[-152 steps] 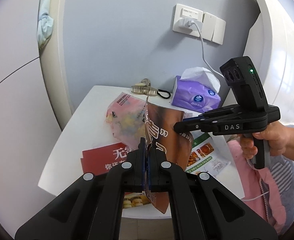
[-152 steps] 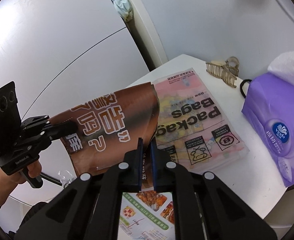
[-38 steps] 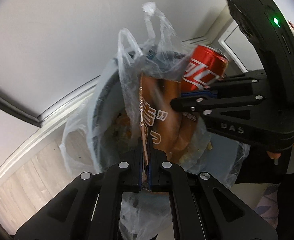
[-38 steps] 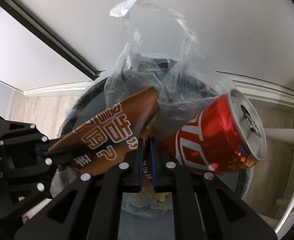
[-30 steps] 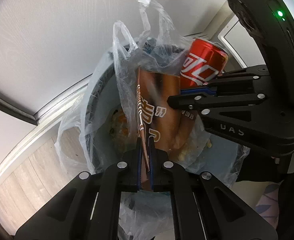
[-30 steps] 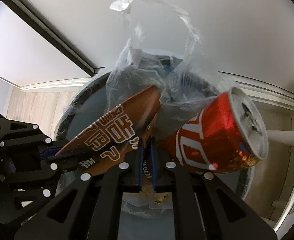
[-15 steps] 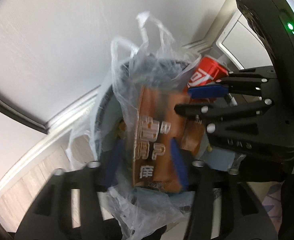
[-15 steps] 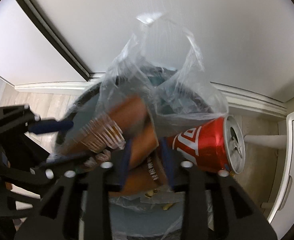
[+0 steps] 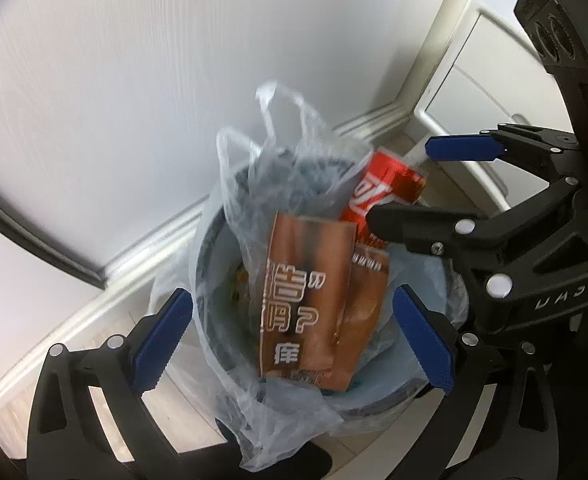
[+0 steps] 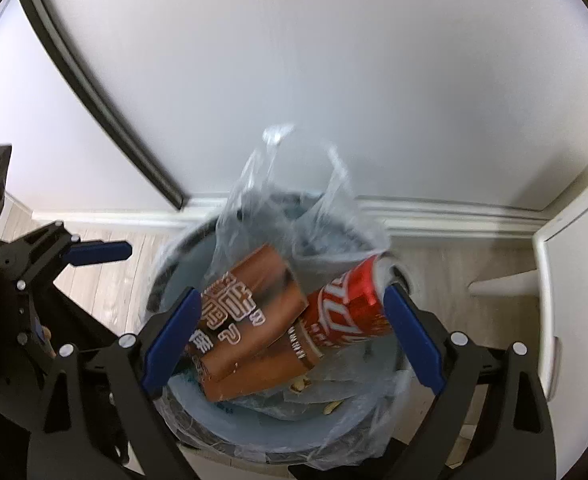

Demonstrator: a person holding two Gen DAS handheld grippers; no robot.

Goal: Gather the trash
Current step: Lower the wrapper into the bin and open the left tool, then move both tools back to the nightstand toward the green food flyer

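Note:
A brown snack wrapper [image 9: 314, 304] with white lettering lies loose in the bag-lined bin [image 9: 214, 292], leaning against a red soda can [image 9: 378, 196]. My left gripper [image 9: 294, 340] is open above the bin, holding nothing. In the right wrist view the wrapper [image 10: 250, 320] and the can [image 10: 350, 304] rest inside the bin [image 10: 166, 264]. My right gripper [image 10: 290, 340] is open over them, empty. Each gripper shows in the other's view, the right one [image 9: 446, 184] at the right, the left one [image 10: 66, 272] at the left.
The clear plastic liner [image 9: 278, 148] sticks up with its handles above the bin rim. A white wall and baseboard [image 10: 434, 212] run behind the bin. A white cabinet [image 9: 478, 76] stands to the right. Wood floor [image 10: 106, 252] surrounds the bin.
Both grippers have opened and let go of the brown wrapper, which has dropped into the bin beside the can. Both grippers have pulled back up from the bin.

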